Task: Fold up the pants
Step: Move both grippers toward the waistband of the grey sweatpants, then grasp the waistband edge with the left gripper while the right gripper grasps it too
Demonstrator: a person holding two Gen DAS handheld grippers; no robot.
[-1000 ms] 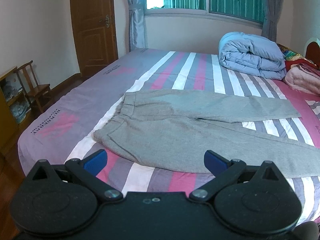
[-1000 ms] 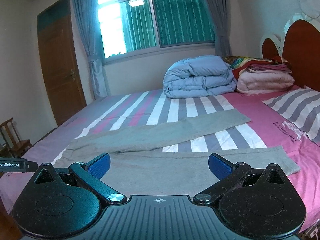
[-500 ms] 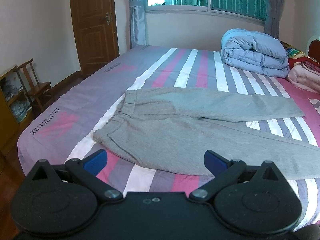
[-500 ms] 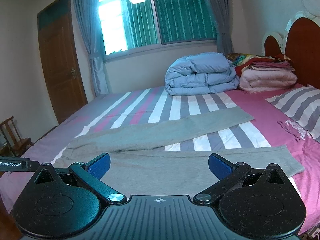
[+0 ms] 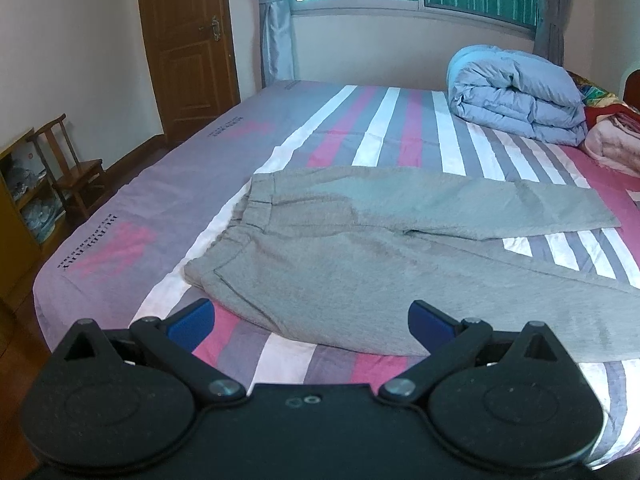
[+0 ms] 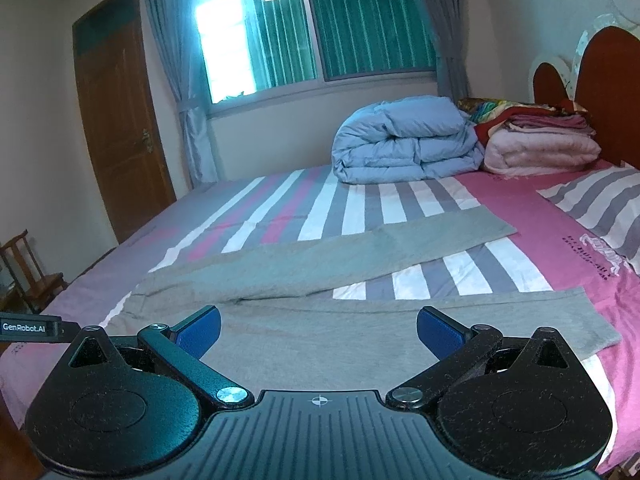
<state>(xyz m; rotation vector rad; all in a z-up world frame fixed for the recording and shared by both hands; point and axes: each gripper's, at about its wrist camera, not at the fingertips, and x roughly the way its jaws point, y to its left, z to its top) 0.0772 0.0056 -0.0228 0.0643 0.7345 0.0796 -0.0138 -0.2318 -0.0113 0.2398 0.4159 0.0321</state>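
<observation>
Grey pants (image 5: 340,248) lie spread flat on the striped bed, waistband to the left, both legs running right in a narrow V. In the left wrist view my left gripper (image 5: 310,320) hovers open above the near edge of the seat area, blue pads wide apart and empty. The right wrist view shows the pants (image 6: 320,280) from lower down, the far leg's cuff at the right and the near leg's cuff at the bed's right edge. My right gripper (image 6: 318,330) stands open over the near leg, holding nothing.
A folded light-blue duvet (image 6: 404,140) and a stack of pink and coloured blankets (image 6: 540,140) sit at the head of the bed (image 5: 120,200), with a striped pillow (image 6: 600,204) to the right. A small wooden chair (image 5: 72,164), a shelf and a wooden door (image 5: 188,40) stand left.
Both grippers have tilted slightly downward and moved a little closer to the pants. The pants have not moved, and both grippers stay open.
</observation>
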